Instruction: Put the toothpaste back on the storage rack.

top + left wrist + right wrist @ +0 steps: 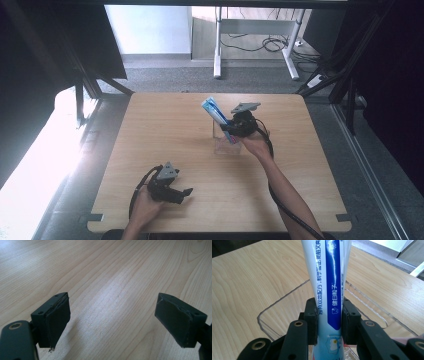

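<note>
Gripping a toothpaste tube [329, 290] between its 2 black jaws, our right gripper [329, 322] sits over a clear plastic container [274, 312]. In the right gripper view the pads press on both sides of the tube's lower body, which is white with a blue band and printed characters, and the tube rises away from the jaws toward the far edge of the table. The container's transparent rim shows to either side of the jaws and behind the tube, so the tube stands within or just above its opening; we cannot tell whether its lower end touches the bottom.

In the high view the right gripper [235, 127] is near the middle of the wooden table [165, 130], a little toward the far side, with the toothpaste tube [214, 110] tilted up and to the left from it and the container [227, 145] directly below.

Our left gripper [182, 194] rests near the table's front edge, well apart from the tube. In the left gripper view its jaws stand wide apart over bare wood [112, 290], holding nothing.
</note>
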`<state>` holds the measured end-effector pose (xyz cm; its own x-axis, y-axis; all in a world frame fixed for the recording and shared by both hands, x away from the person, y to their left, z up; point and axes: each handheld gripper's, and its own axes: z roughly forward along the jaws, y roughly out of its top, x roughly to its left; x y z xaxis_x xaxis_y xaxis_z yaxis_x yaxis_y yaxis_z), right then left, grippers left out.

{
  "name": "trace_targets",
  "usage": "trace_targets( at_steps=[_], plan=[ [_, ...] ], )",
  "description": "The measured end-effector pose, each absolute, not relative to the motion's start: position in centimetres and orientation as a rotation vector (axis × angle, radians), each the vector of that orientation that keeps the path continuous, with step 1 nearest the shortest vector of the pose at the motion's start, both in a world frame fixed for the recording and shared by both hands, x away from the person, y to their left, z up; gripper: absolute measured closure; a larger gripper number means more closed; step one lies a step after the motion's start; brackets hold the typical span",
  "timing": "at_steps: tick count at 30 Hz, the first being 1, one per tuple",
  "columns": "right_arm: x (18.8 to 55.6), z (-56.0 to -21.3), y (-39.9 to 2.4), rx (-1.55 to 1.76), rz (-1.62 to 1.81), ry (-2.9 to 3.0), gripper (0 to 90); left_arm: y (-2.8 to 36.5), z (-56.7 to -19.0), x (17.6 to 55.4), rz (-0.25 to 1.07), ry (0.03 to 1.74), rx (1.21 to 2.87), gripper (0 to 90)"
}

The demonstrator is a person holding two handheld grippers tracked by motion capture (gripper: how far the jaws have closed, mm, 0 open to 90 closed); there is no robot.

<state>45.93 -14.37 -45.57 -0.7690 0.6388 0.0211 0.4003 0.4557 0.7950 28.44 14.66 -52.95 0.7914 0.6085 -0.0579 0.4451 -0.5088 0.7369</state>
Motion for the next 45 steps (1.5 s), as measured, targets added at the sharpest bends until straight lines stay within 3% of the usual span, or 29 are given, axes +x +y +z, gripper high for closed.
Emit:
trace_targets(
  at_steps=[22, 33, 45],
  plan=[
    [45.7, -45.5, -14.3, 0.851, 1.107, 2.539, 65.0, 14.4, -52.9, 28.4, 0.277, 0.765, 2.19, 13.4],
    [45.3, -45.3, -14.5, 0.847, 1.124, 2.545, 52.6, 14.3, -52.9, 28.3, 0.281, 0.76, 2.195, 13.4],
    [44.6, -45.1, -14.6, 0.783, 1.149, 2.543, 26.4, 14.2, -52.9, 28.3, 0.282, 0.76, 2.197, 13.4]
  ],
)
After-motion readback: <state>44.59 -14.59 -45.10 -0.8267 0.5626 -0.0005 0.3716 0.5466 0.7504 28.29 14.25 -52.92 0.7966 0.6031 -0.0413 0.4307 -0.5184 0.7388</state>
